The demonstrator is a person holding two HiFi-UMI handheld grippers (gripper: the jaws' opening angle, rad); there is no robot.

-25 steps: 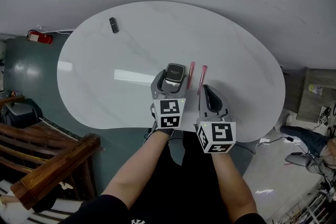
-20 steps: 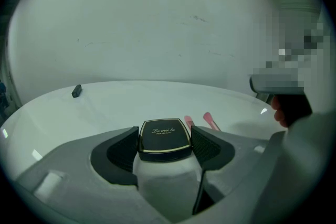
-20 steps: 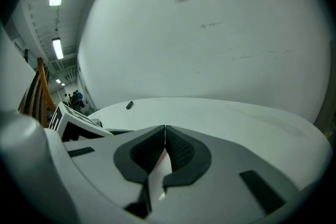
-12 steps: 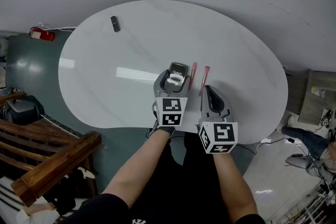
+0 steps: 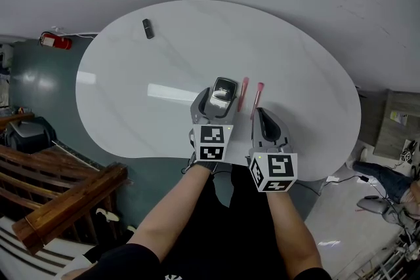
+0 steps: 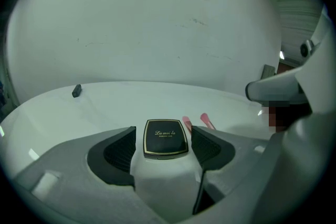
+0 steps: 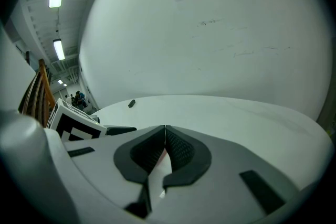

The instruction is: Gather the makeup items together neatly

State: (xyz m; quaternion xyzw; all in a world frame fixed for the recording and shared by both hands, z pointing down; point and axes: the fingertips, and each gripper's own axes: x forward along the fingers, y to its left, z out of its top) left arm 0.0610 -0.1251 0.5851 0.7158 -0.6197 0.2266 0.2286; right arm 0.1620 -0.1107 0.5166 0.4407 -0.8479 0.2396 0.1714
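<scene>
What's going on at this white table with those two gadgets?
A person holds a gripper in each hand over a white table. The left gripper has its jaws open around a black compact lying there. The right gripper is shut, by two pink sticks. A small dark item lies far off.

The white rounded table (image 5: 131, 82) in front of me carries a black gold-edged compact (image 5: 223, 90) at frame centre. Just right of it lie a pink stick (image 5: 243, 92) and a second pink stick (image 5: 258, 95). A small dark item (image 5: 148, 28) lies far off at the upper left.

White oval table (image 5: 131, 75) (wooden furniture (image 5: 72, 203) beside)
</scene>
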